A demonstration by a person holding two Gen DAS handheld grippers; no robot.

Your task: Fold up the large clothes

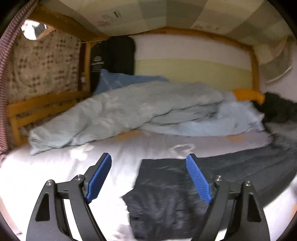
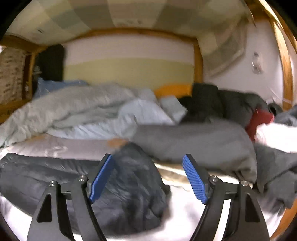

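A garment is spread on the near part of the bed sheet. Behind it a duvet is heaped, with a pillow behind. Clothes are piled at the right.

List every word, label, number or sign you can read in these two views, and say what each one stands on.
None can be read.
Black bag at the head of the bed: pale logo and lines of print, too small and blurred.
Ceiling sticker: dark mark, unreadable.
Right wrist view: no print shows.

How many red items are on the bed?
1: a red item at the far right, between the dark clothes pile and a white cloth. More may be buried.
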